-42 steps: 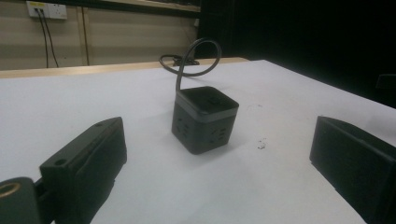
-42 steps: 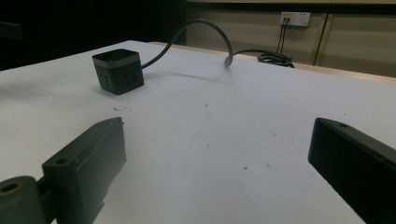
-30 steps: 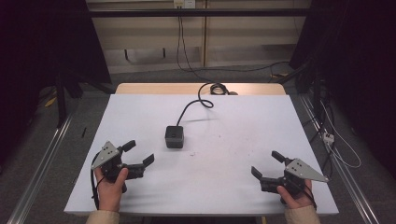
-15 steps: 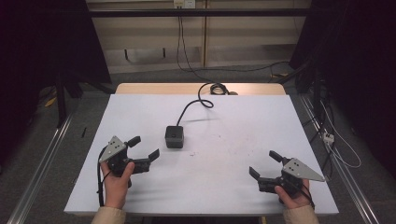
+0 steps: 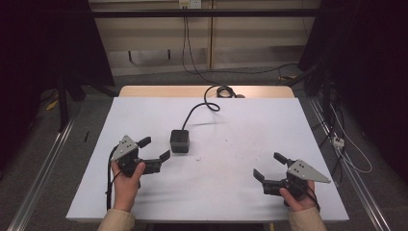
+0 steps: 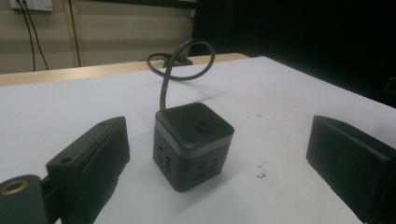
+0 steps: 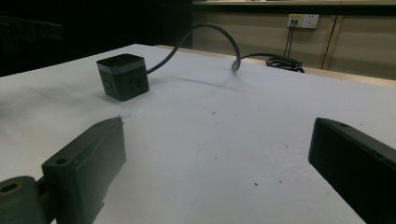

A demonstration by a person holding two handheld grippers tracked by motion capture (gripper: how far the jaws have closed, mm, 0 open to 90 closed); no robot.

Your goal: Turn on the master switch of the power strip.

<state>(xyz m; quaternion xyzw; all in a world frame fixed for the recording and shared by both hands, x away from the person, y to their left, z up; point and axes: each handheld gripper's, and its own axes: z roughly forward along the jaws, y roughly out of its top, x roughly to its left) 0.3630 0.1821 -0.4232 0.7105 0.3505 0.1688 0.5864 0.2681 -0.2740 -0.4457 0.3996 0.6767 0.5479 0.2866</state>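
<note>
A black cube power strip [image 5: 180, 141] with a grey band sits on the white table [image 5: 240, 125], its cable [image 5: 202, 107] looping toward the far edge. My left gripper [image 5: 154, 148] is open just left of the cube, its jaws pointing at it. In the left gripper view the cube [image 6: 192, 144] stands close ahead between the two spread jaws, untouched. My right gripper [image 5: 270, 166] is open and empty near the table's front right. Its own view shows the cube [image 7: 123, 77] farther off at the upper left.
The cable coils [image 5: 225, 91] on the bare wooden strip at the table's far edge. Wall sockets [image 7: 303, 20] with plugged leads sit on the back wall. Loose cables [image 5: 342, 144] lie on the floor to the right. Metal rails run along both table sides.
My left gripper has moved forward and to the right, closing in on the cube. The right gripper has shifted slightly left and stays open.
</note>
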